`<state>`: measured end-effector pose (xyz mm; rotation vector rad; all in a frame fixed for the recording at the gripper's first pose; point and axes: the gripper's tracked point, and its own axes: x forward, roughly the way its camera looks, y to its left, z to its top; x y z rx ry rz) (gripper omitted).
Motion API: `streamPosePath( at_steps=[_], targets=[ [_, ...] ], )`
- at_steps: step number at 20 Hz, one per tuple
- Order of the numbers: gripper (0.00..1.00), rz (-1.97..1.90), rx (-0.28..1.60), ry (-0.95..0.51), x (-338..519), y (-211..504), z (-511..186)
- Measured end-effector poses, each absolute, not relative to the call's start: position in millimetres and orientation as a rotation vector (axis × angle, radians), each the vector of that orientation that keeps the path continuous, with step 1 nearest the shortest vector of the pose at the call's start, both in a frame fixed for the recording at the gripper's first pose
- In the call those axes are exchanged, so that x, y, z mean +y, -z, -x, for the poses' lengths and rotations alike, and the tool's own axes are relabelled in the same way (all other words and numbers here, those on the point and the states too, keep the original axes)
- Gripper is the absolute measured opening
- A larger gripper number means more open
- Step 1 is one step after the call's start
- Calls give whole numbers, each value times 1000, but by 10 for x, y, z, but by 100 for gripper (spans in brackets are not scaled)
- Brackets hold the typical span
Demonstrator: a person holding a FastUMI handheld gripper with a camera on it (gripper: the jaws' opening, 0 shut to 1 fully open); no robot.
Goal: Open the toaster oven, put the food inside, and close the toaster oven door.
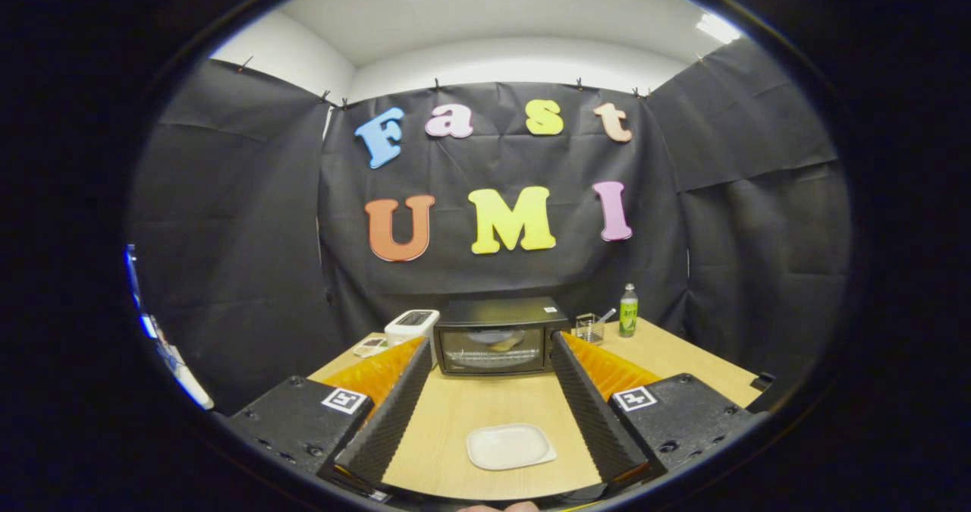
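The gripper point(493, 349) is held spread wide over the table point(683, 360), with nothing between its fingers. Between them, close in, lies a white plate point(510, 446) — bare, so far as can be made out. Beyond the fingertips stands the oven point(497, 335), its door point(491, 350) upright and seemingly shut; through the glass a pale shape resting on the rack can be seen, and it is judged to be the food point(501, 340), though that cannot be told for certain through the pane.

If so, the task is judged to be at or near its end, and what is left is a check that the door is seated. A firm push should be given flat against the upper edge of the door, squarely and not from one side, so that the oven is not slid back toward the cloth wall. The fingers would best be closed first — a single blunt front pushes more surely than two spread tips.

Clear of the work, a white appliance point(412, 326) stands just left of the oven, and a glass point(589, 328) and a bottle point(628, 310) stand to its right; these should be left alone.
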<state>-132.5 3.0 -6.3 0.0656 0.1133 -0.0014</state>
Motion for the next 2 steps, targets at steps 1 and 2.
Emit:
streamPosePath(
  at_steps=[1, 2],
  targets=[
    [100, -65, 116, -1, 42, 59, 1326],
    [100, -63, 114, -1, 54, 49, 1320]
  ],
)
